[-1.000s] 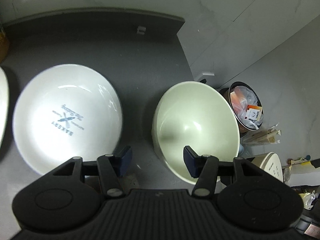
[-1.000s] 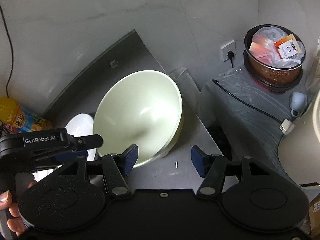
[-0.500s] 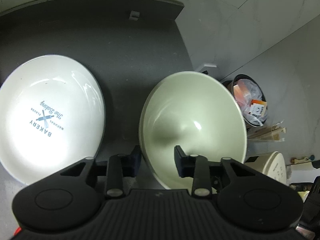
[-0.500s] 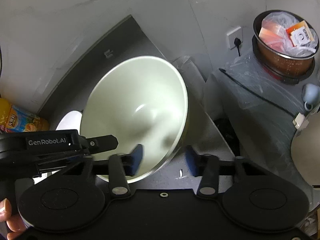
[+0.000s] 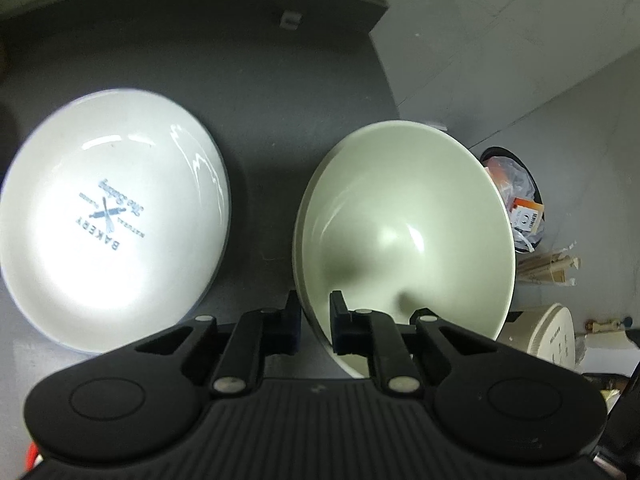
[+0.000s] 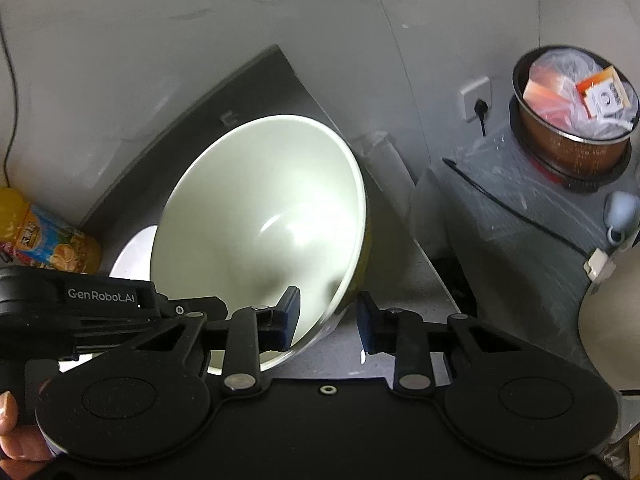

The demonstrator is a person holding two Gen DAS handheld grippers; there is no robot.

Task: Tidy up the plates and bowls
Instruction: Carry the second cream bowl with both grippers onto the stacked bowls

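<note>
Pale green glazed ceramic, the deep round bowl (image 5: 404,232) sat near the right edge of the dark grey tabletop (image 5: 248,92), tipped so that its mouth faced the cameras. The left hand-held gripper (image 5: 314,320) had its dark blue pads (image 5: 339,322) clenched across the bowl's near rim, one pad inside and one outside. The right hand-held gripper (image 6: 327,318) straddled the opposite side of the rim with its jaws released; one pad lay inside the bowl and the other stood clear of the outer wall, which showed yellow there.

The glaze looked slick and glossy, and the wall was thin and steeply flared, so a single pinch on the rim could have let the bowl swivel or slip, judging by its tilt. Sitting so close to the right edge, a slip might have carried it off the tabletop. A late or off-centre closing of the right jaws could have nudged it instead of steadying it.

To the left lay a shallow white porcelain plate (image 5: 108,224) with blue bakery lettering, well apart from the bowl, smooth and brightly reflective.
</note>
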